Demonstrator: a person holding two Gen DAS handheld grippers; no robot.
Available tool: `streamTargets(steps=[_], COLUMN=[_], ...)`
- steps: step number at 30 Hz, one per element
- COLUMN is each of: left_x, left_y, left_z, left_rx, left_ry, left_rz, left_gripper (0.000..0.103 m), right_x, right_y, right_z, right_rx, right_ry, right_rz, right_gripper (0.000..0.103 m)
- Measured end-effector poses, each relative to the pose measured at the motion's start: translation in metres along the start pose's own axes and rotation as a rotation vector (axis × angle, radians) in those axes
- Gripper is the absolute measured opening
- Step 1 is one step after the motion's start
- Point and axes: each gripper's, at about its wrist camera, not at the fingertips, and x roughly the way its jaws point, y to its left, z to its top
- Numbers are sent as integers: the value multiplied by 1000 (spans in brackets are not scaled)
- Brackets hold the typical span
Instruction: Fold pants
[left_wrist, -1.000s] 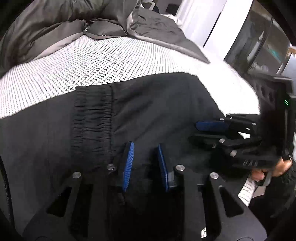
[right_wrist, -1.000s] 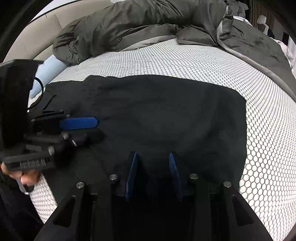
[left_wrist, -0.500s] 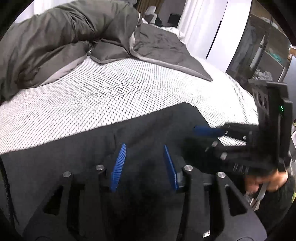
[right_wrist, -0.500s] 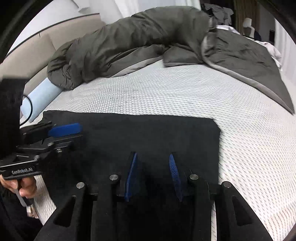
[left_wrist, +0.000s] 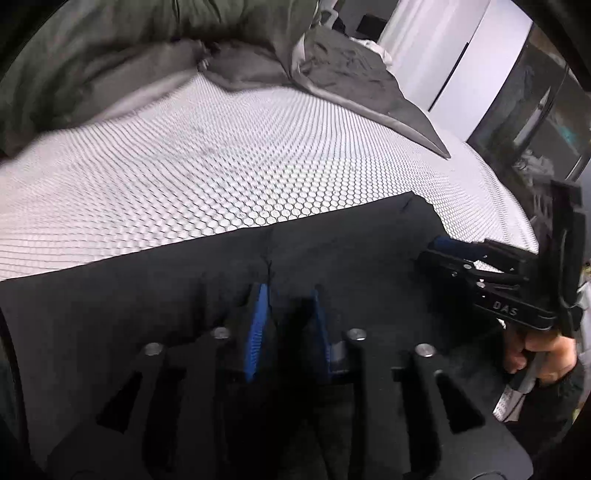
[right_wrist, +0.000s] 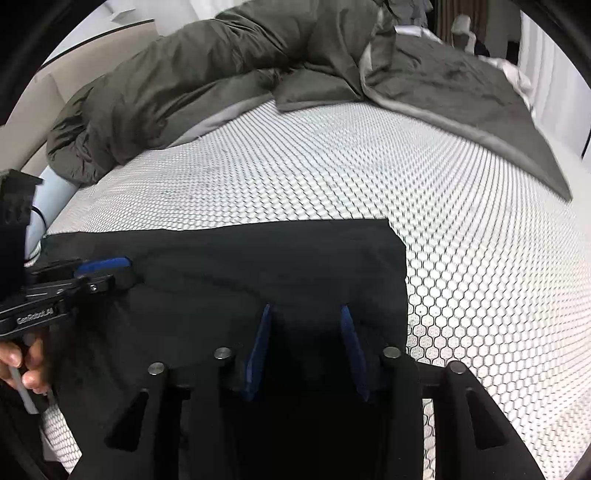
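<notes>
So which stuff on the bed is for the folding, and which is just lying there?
For the folding:
- black pants
- left gripper
- right gripper

Just lying there:
- grey duvet
- light blue roll
- honeycomb mattress cover, which the pants rest on

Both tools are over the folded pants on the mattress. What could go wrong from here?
The left tool has just been closing, and a crease in the black pants runs to its tip; whether cloth is pinched I cannot tell. If so, pulling away may drag the fold open. The right tool has just been opening, and no cloth shows between its jaws; it might still snag the pants' edge.
</notes>
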Motion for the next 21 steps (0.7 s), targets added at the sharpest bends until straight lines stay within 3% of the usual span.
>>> streamTargets(steps=[2,4,5,6,9,14,17,21], left_x=[-19,-37,-44,-49,-63,-74,-64,-62], left_y=[-14,-28,-31,-33,-37,-48,-46,-28], left_z=[-12,-28,-35,-42,-66,-96,-108,-116], left_rx=[23,53,51,40,-7,78,119,51], left_ry=[-48,-102,-115,-119,-119,-128,-92,-76], left_rz=[58,124,143,161,193,233,277,244], left_gripper=[57,76,82,82,82,86,88,98], right_x=[-12,-21,-24,-26,-31,-41,-39,-44], right_y=[8,18,22,27,38,54,63,39], right_z=[-3,-4,-7,-11,-25,-64,-87,-100], right_rx=[-13,-9,-11,-19,-43,-125,-237,-240], right_ry=[-20,-37,-44,-44,-32,2,32,36], right_rz=[49,94,109,120,132,127,53,-40], right_gripper=[53,76,82,87,87,88,88,88])
